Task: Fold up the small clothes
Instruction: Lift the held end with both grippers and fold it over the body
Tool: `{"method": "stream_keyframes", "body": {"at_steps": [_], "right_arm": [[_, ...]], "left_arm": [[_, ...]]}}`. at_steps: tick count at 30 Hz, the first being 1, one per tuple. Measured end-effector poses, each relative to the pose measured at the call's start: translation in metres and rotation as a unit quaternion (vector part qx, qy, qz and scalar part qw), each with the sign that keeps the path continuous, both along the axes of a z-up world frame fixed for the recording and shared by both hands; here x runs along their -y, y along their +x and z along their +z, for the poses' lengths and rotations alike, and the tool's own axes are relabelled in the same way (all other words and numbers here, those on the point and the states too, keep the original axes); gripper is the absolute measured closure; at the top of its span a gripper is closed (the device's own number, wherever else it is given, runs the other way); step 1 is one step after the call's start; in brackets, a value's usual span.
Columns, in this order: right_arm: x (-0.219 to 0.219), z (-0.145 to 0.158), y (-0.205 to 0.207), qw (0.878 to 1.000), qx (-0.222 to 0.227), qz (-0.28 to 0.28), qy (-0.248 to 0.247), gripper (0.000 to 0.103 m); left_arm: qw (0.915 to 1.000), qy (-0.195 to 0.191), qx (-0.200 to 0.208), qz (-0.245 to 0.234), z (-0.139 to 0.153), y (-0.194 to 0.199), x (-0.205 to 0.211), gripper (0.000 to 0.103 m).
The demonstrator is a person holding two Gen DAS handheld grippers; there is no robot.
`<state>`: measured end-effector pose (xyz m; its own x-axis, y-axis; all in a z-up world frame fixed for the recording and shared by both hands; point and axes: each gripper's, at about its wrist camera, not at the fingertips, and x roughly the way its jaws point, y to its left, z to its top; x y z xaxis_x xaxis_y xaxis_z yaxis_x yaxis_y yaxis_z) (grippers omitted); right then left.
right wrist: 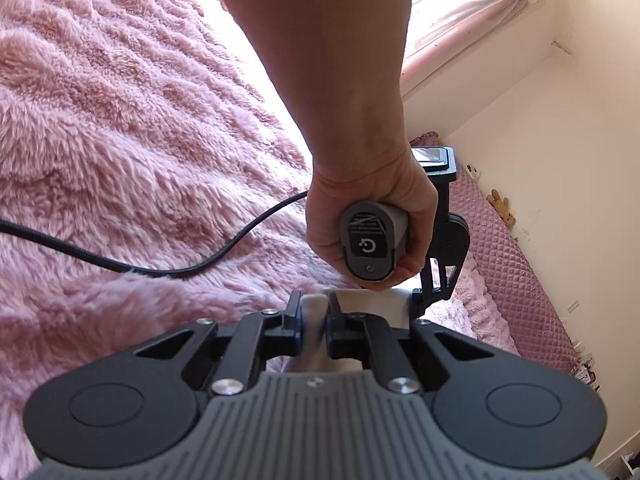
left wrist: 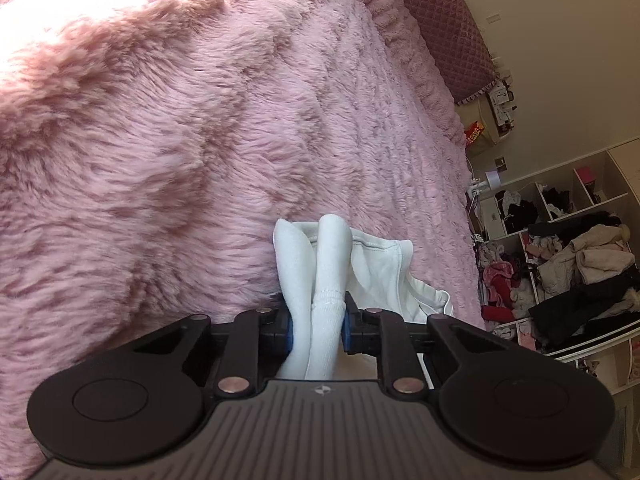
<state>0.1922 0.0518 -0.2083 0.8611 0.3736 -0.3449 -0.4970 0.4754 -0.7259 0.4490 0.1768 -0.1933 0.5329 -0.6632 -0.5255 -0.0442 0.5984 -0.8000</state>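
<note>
Both claws, left claw [left wrist: 318, 330] and right claw [right wrist: 314, 320], each pinch white cloth [left wrist: 326, 280] over one pink blanket [left wrist: 160, 140].

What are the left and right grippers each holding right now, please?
Left gripper: closed on a bunched white knitted sock.
Right gripper: closed on white cloth, probably the same sock.

No wording is legible; only a white power-style symbol shows on the handle's end label [right wrist: 367, 245].
</note>
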Motion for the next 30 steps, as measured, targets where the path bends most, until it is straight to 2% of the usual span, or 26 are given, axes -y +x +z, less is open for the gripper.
{"method": "stream_keyframes", "body": {"at_steps": [6, 9, 14, 21, 27, 30], "right_arm": [[0.012, 0.023, 0.002, 0.998, -0.016, -0.023, 0.050, 0.101], [0.024, 0.040, 0.001, 0.996, -0.018, -0.041, 0.081, 0.101], [0.055, 0.069, -0.004, 0.988, -0.008, -0.081, 0.132, 0.102], [0.125, 0.099, -0.003, 0.967, 0.005, -0.172, 0.190, 0.102], [0.196, 0.107, -0.001, 0.943, 0.014, -0.245, 0.224, 0.102], [0.227, 0.105, -0.005, 0.933, 0.023, -0.275, 0.232, 0.101]], "left_arm": [[0.9999, -0.012, 0.012, 0.001, 0.020, -0.003, 0.005, 0.084], [0.9996, 0.010, 0.024, 0.004, 0.039, -0.005, 0.016, 0.085], [0.9989, 0.010, 0.045, -0.005, 0.068, -0.008, 0.042, 0.085], [0.9983, 0.021, 0.049, -0.024, 0.099, -0.002, 0.109, 0.086], [0.9931, 0.048, 0.077, -0.075, 0.121, -0.004, 0.202, 0.086], [0.9920, 0.050, 0.084, -0.080, 0.120, -0.007, 0.244, 0.086]]}}
